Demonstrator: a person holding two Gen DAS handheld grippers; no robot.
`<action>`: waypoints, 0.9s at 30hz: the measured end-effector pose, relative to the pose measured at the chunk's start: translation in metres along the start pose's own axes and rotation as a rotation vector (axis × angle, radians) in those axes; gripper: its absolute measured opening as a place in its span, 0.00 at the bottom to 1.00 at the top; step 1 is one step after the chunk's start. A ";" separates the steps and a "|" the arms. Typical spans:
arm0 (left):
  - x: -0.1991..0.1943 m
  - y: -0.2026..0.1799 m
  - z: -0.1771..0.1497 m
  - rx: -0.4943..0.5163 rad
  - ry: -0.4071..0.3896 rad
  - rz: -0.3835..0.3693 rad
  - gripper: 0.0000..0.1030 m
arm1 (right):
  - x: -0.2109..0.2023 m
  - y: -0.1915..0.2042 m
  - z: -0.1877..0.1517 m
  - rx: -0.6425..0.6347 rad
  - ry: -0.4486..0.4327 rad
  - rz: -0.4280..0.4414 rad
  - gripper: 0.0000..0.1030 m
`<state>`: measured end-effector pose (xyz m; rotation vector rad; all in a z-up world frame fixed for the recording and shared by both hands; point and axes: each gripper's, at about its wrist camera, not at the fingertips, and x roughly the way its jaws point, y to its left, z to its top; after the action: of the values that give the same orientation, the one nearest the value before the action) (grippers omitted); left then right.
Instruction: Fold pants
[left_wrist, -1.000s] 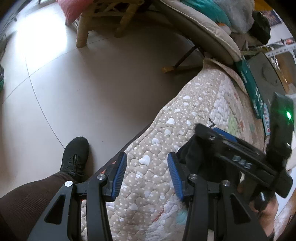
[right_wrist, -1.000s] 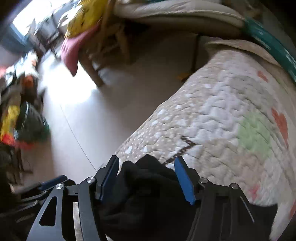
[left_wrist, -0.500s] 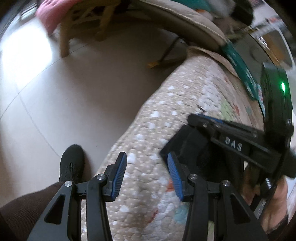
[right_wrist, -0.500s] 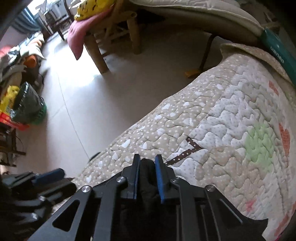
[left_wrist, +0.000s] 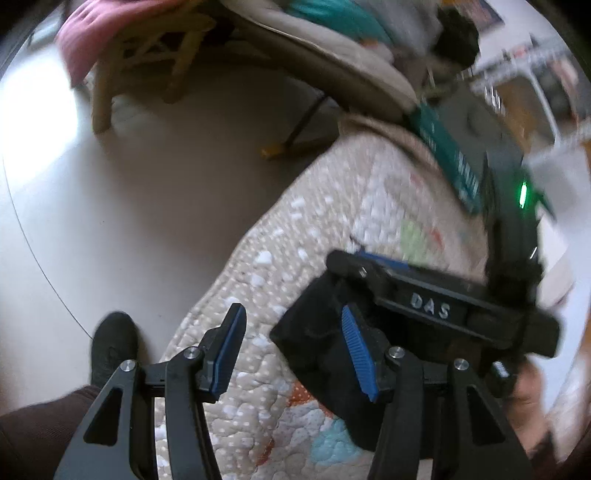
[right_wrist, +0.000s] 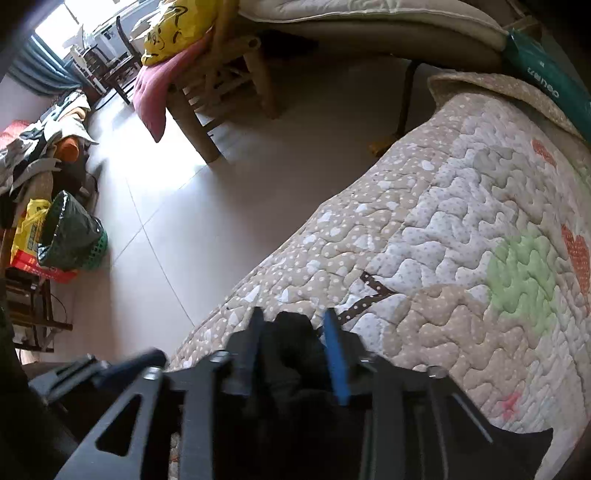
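one pair of black pants (left_wrist: 325, 354) is seen bunched on the near part of one quilt (right_wrist: 461, 236). two grippers are counted — the left gripper (left_wrist: 295, 354) is spread wide and holds nothing, the right gripper (right_wrist: 295, 350) is clamped on the pants (blue pads either side). one black shoe (left_wrist: 112, 343) stands on the floor at left.

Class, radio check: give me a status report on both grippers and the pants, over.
Left gripper open, empty, over the quilt. Right gripper shut on the black pants, bunched at the quilt's edge. Nothing in the way.
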<state>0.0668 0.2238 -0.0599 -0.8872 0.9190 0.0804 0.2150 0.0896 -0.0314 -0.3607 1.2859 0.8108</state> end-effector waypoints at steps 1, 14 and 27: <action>-0.003 0.006 0.001 -0.029 0.000 -0.031 0.53 | -0.001 -0.001 0.000 0.003 -0.002 0.003 0.46; 0.056 -0.030 -0.022 0.189 0.115 0.096 0.59 | 0.003 -0.006 -0.001 0.012 0.045 0.042 0.52; 0.049 -0.042 -0.023 0.199 0.151 0.004 0.18 | 0.010 0.032 -0.002 -0.104 0.046 -0.015 0.13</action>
<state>0.0997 0.1659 -0.0752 -0.7130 1.0502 -0.0747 0.1915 0.1129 -0.0353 -0.4744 1.2851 0.8629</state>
